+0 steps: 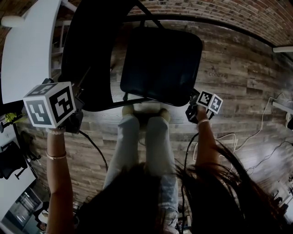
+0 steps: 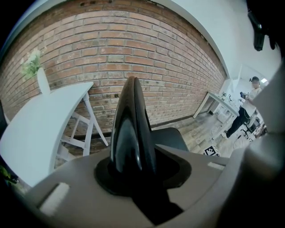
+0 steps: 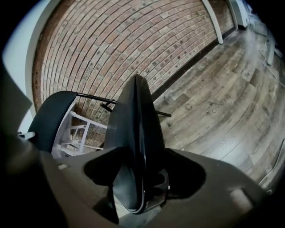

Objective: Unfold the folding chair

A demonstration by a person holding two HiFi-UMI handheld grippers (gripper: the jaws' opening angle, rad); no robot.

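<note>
Black folding chair (image 1: 160,64) stands opened on the wood floor (image 1: 238,77), its seat (image 1: 162,68) level just ahead of the person's shoes (image 1: 144,109). Its backrest (image 1: 87,55) is beside the white table (image 1: 27,50), below the brick wall (image 1: 229,11). The left gripper (image 2: 132,84) hangs near the backrest's edge and the right gripper (image 3: 136,84) near the seat's near right corner. Each pair of jaws is pressed together, with nothing seen between.

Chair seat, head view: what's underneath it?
Only the wooden floor around the chair seat and the toes of the person's shoes at its front edge show. Anything directly beneath, legs included, is covered by the seat itself.
</note>
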